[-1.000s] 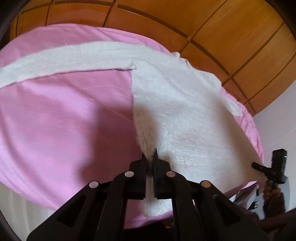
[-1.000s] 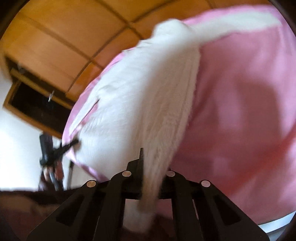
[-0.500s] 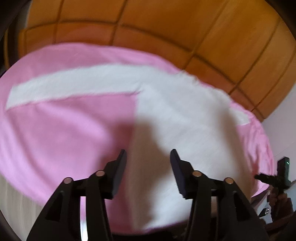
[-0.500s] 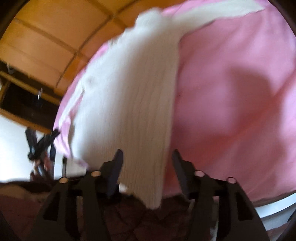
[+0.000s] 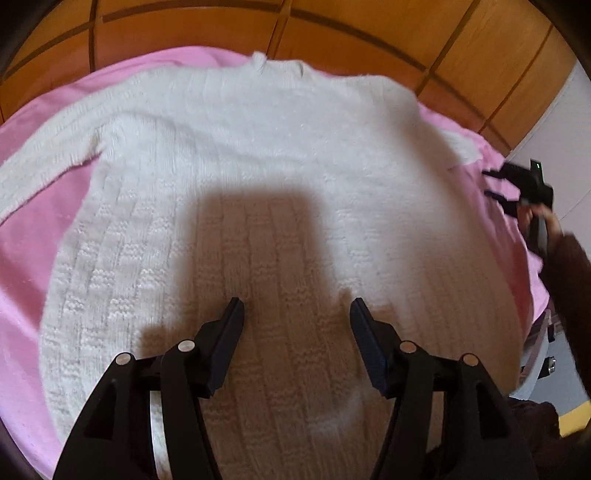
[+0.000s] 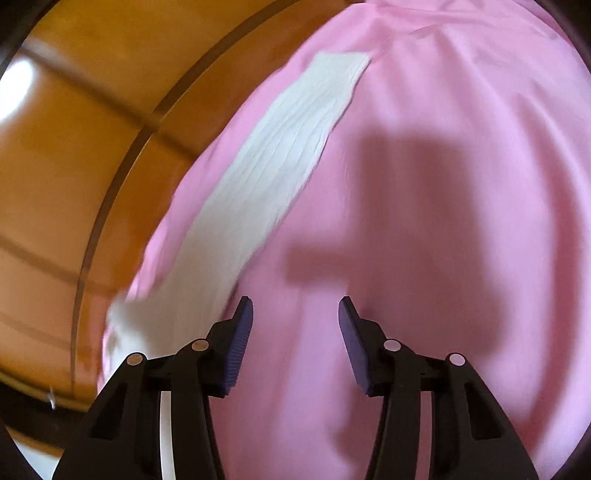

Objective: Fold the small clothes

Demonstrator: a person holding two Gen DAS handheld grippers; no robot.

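Note:
A white knitted sweater (image 5: 258, 177) lies spread flat on the pink sheet (image 5: 29, 229), collar at the far side, one sleeve running off to the left. My left gripper (image 5: 296, 302) hovers over the sweater's lower body; its jaws are opening and nothing is pinched between them. In the right wrist view the other sleeve (image 6: 280, 177) stretches from lower left to the top. My right gripper (image 6: 295, 300) is over bare pink sheet (image 6: 443, 147) just right of that sleeve; its jaws are closing and nothing is between them. It also shows at the far right, my right gripper (image 5: 493, 182).
Wooden panelling (image 5: 332, 33) rises behind the bed, and the same panelling (image 6: 74, 177) stands close on the left of the sleeve. A hand in a dark sleeve (image 5: 569, 280) holds the right gripper. A white wall (image 5: 565, 122) lies beyond the bed's right edge.
Both grippers let go of the sweater's hem and opened. The sweater now lies flat. The left gripper moved over its body; the right swung away to the sleeve side.

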